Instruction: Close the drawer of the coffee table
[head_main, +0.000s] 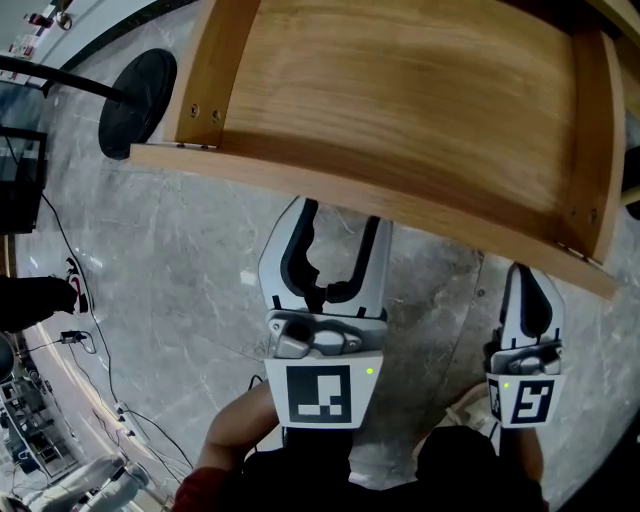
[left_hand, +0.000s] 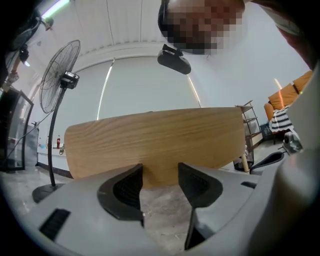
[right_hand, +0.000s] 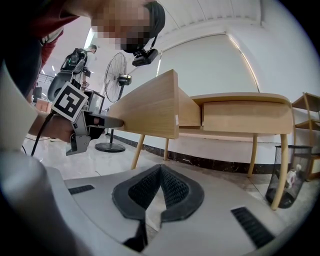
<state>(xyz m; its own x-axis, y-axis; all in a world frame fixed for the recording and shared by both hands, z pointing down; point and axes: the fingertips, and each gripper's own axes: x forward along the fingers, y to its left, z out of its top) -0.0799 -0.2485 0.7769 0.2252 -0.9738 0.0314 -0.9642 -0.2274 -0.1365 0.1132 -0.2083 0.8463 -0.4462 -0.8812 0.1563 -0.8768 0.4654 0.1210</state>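
1. Nearest the head camera, the left gripper (head_main: 338, 218) is held low over the floor. Its jaws are spread apart with nothing between them. Its tips are set at the front panel of the drawer (head_main: 350, 190); contact seems likely but cannot be confirmed.
2. The drawer is seen pulled well out of the coffee table (right_hand: 235, 134), towards the person. By this, the closing is judged not yet begun: the gripper is placed for a push, and the whole inward travel is left to be done.
3. The drawer is made of pale wood with a clear grain. It is a shallow box with low side walls, nothing is held inside it, and no handle can be seen on its plain front.
4. The right gripper (head_main: 527, 275) is held to the right, below the drawer's corner and apart from it. Its jaws are shut together on nothing.
5. The table is built of the same pale wood, with a thin tabletop (right_hand: 240, 96) carried on slim legs.
6. Further out, a grey marble floor (head_main: 180, 260), a standing fan (right_hand: 117, 70) and a wire basket (right_hand: 287, 190) are seen.
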